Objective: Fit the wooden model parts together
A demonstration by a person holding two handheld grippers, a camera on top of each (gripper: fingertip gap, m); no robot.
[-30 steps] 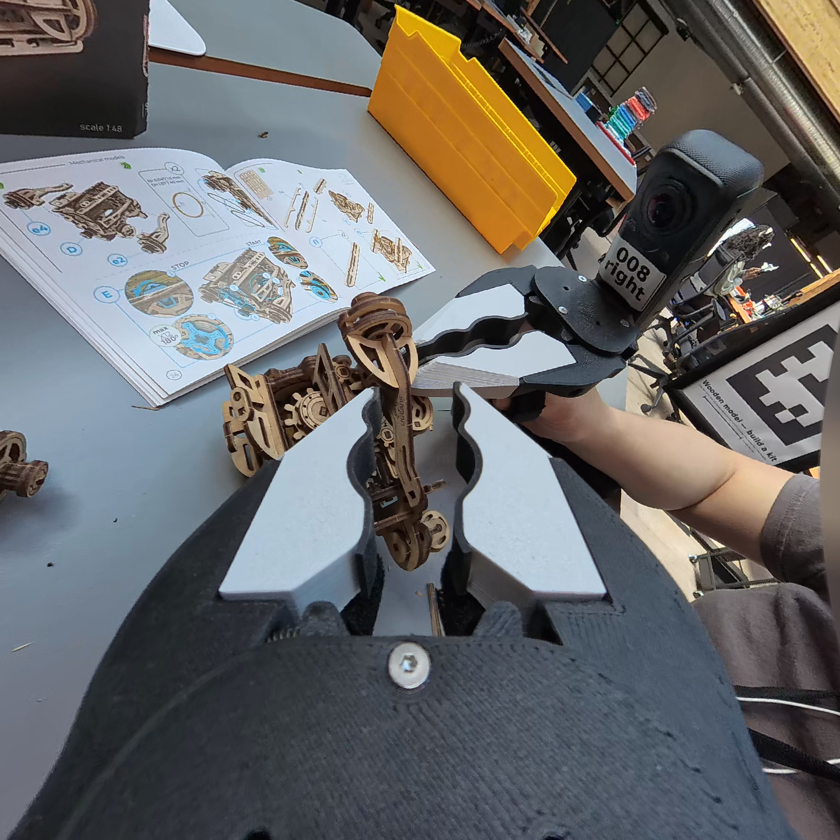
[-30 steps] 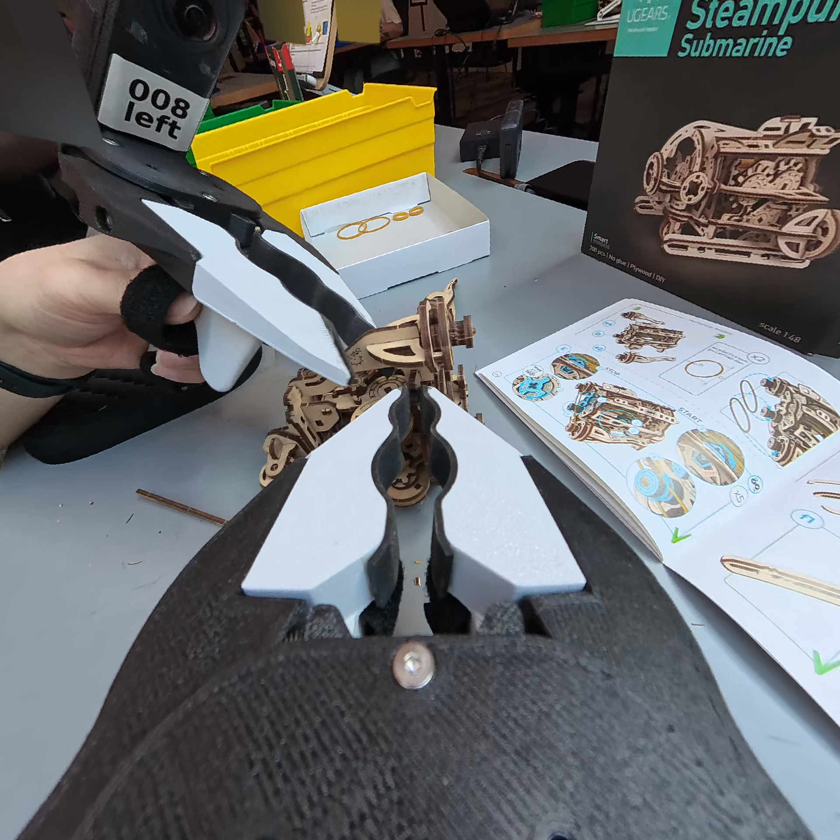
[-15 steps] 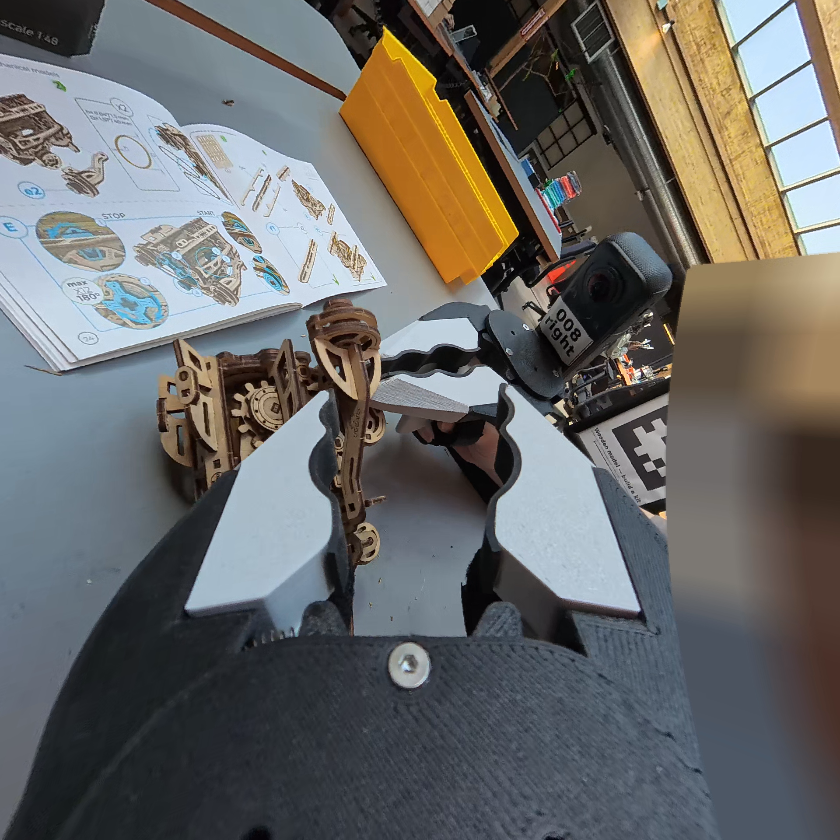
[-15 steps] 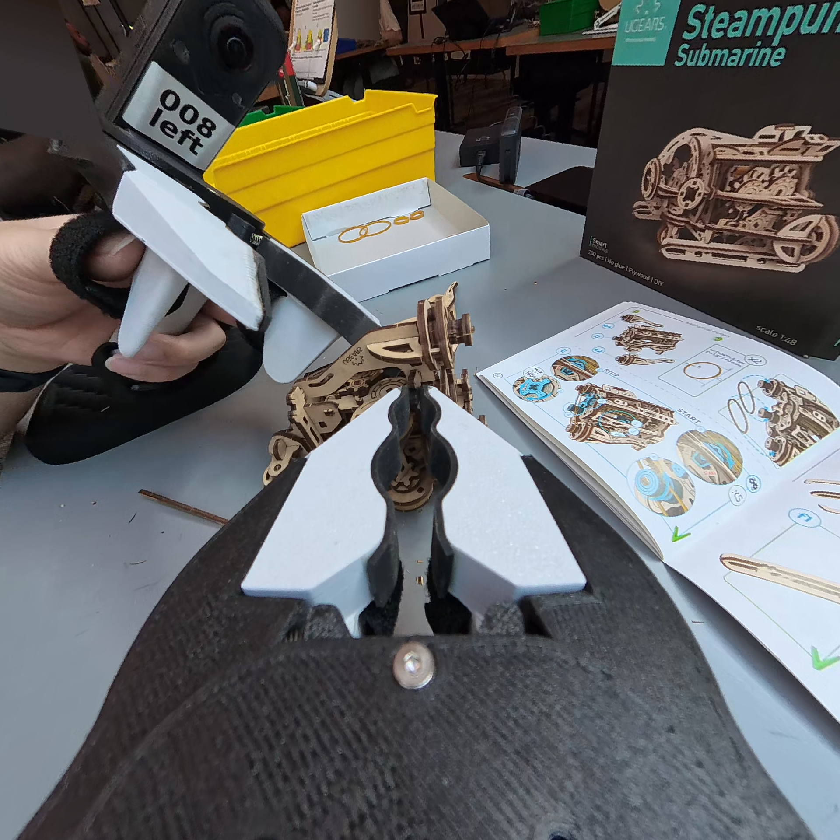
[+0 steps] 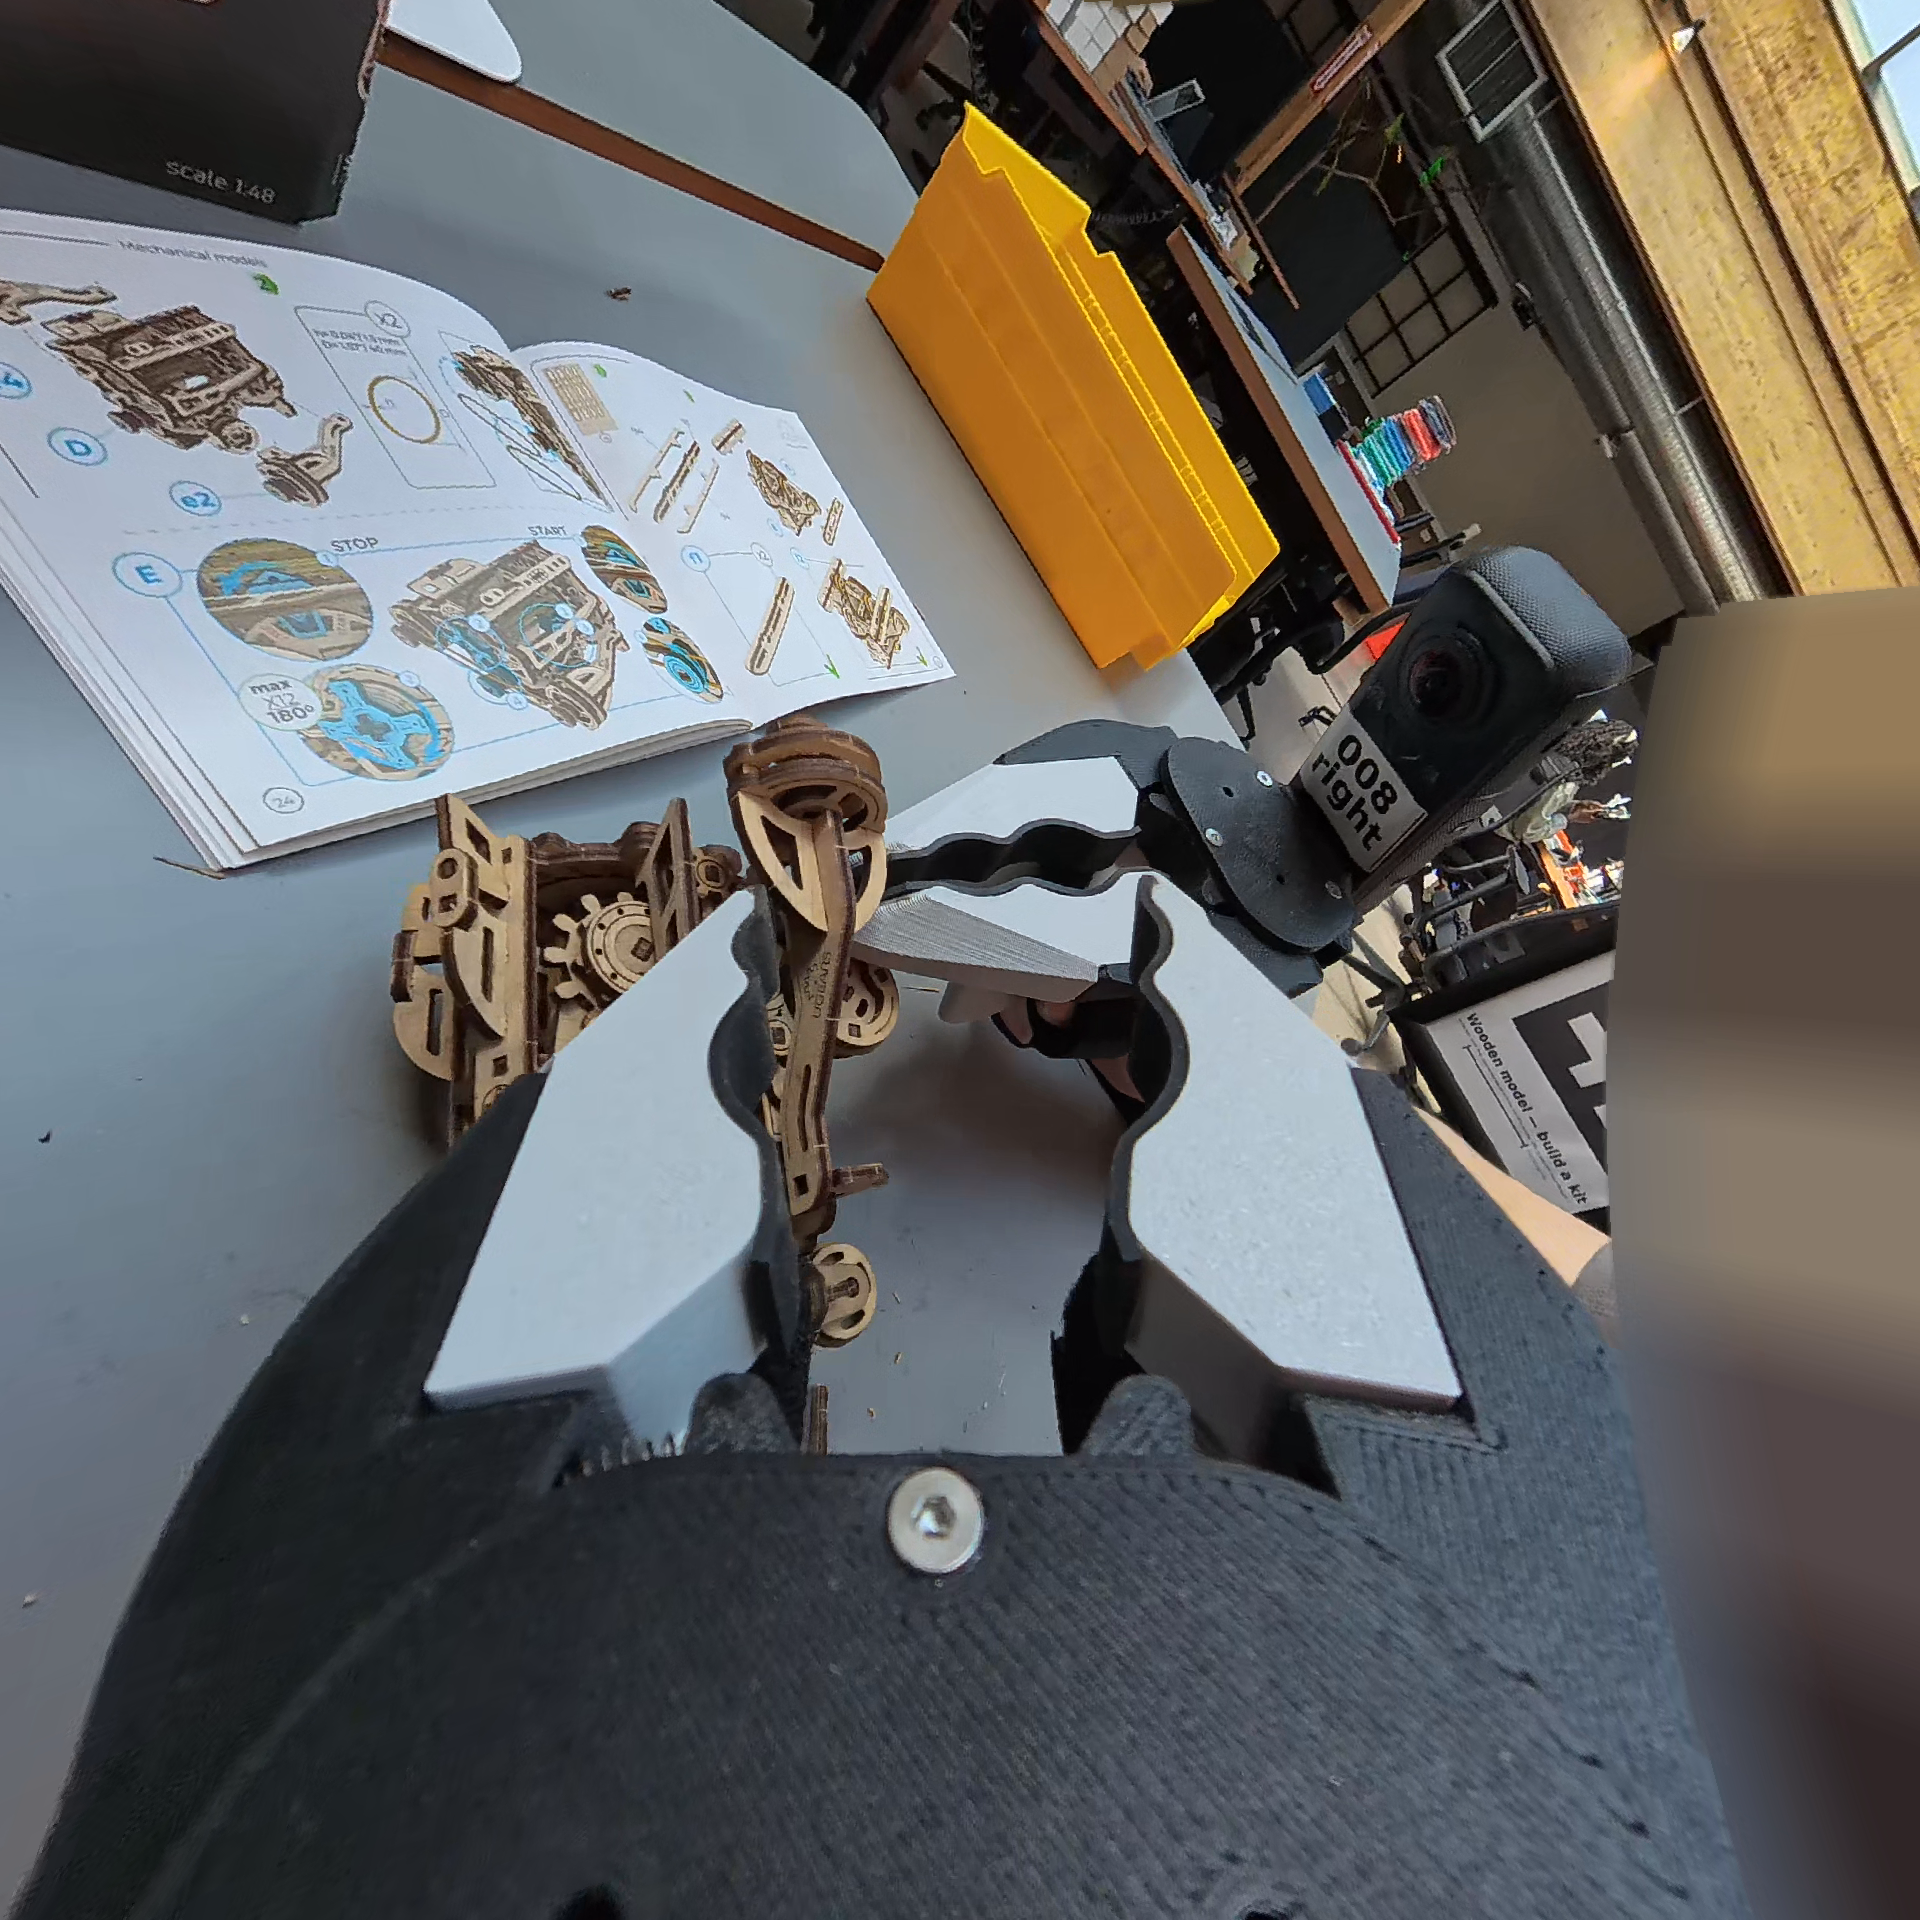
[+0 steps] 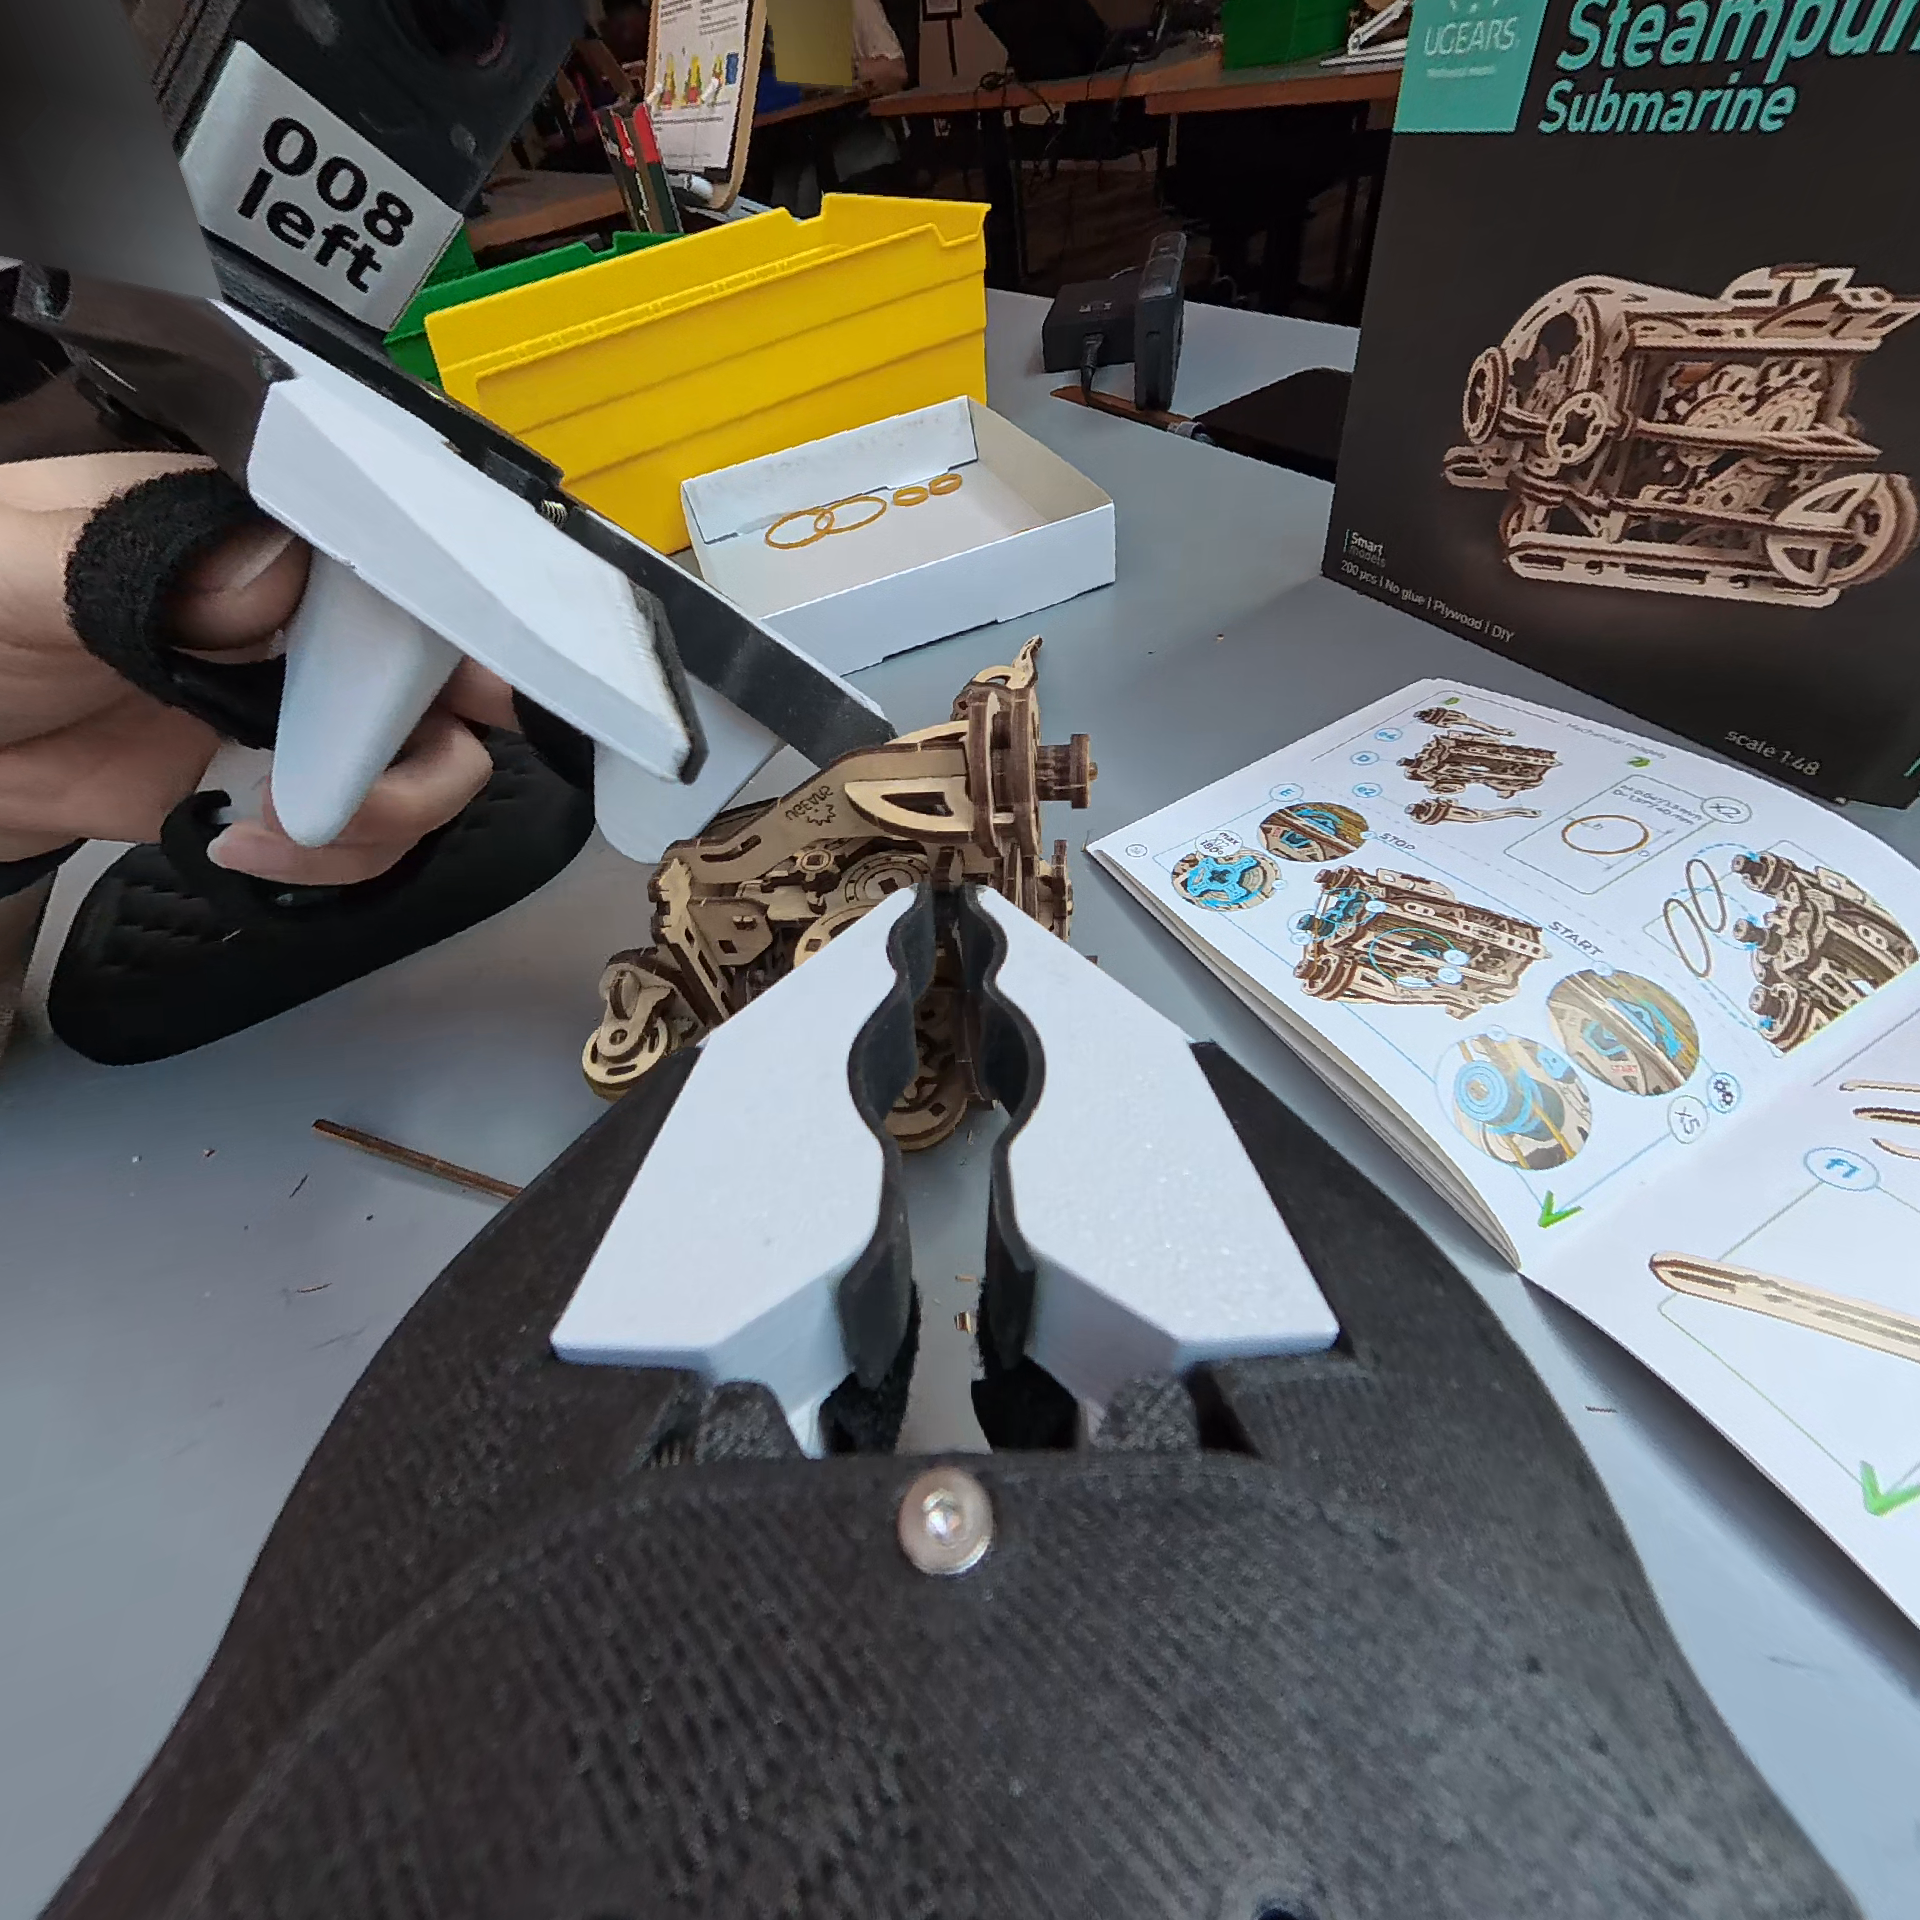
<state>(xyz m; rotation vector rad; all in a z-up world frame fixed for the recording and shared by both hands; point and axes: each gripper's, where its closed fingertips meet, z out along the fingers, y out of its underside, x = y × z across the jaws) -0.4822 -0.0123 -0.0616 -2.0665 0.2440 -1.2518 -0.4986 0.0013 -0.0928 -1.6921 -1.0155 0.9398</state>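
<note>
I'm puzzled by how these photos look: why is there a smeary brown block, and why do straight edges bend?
Left wrist view: the brown block is blur laid over afterwards; the yellow plastic bin leans from wide-angle distortion. Right wrist view: sharp, evenly lit, and the white instruction booklet fans outward.

Writing present, not transcribing it:
- black kit box (image 6: 1621, 312): large teal title, small spec lines
- open booklet (image 5: 436, 540): step letters, numbers, short captions
- white camera tag (image 5: 1361, 805), another (image 6: 312, 223)
- marker sign (image 5: 1527, 1091): one text line
- wooden arm (image 6: 821, 805): engraved mark, probably a logo
</note>
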